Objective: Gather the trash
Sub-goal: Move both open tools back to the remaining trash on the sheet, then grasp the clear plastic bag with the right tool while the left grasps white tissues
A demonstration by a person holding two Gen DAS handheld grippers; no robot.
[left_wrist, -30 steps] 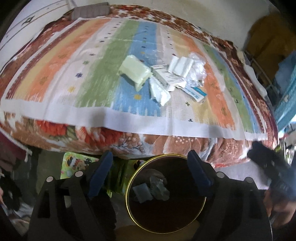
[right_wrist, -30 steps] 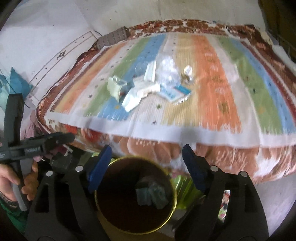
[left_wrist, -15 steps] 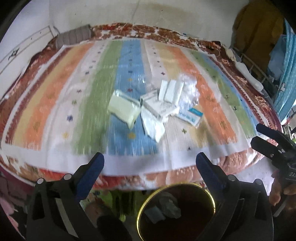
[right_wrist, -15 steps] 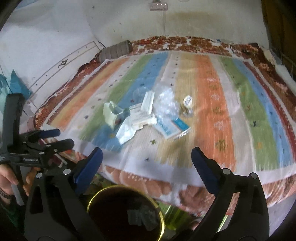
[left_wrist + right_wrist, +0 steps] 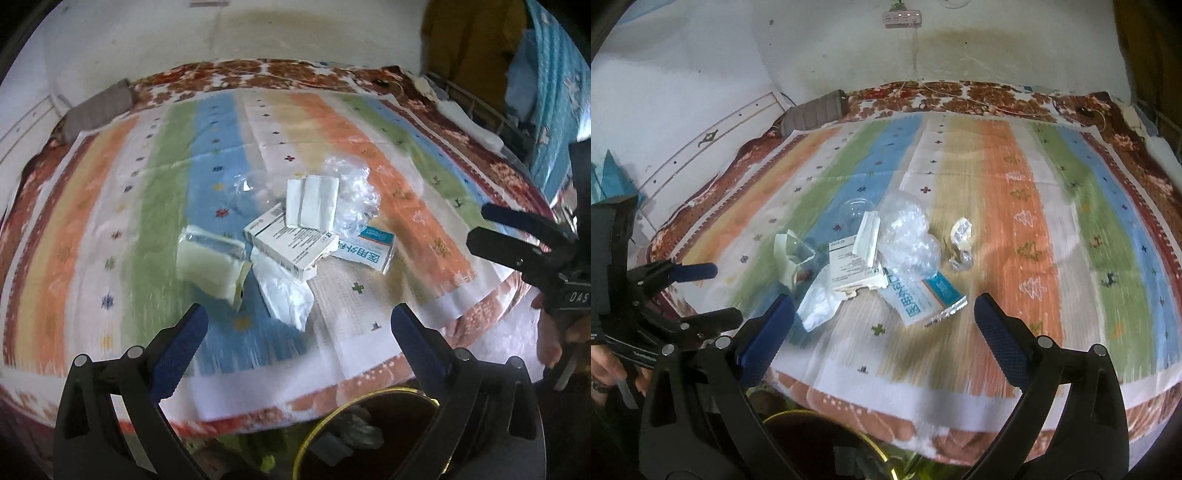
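Observation:
A pile of trash lies mid-bed on the striped blanket (image 5: 424, 206): a white cardboard box (image 5: 291, 243), a pale packet (image 5: 210, 262), a white plastic bag (image 5: 284, 295), a blue-and-white packet (image 5: 365, 251) and crumpled clear plastic (image 5: 908, 232). A small crumpled wrapper (image 5: 960, 240) lies apart to the right. My left gripper (image 5: 299, 332) hangs open over the blanket's near edge, short of the pile. My right gripper (image 5: 882, 332) is open too, nothing between its fingers. A gold-rimmed bin (image 5: 314, 435) stands on the floor below both, with some trash inside.
A grey folded cloth (image 5: 99, 107) lies at the bed's far left corner. The bed stands against a white wall with a power strip (image 5: 901, 16). Blue fabric (image 5: 554, 92) hangs at the right. A floral bedspread (image 5: 960, 96) shows around the blanket.
Both grippers moved from above the bin forward toward the bed, and their jaws spread wider. The bin slid to the bottom of both views and the trash pile came nearer.

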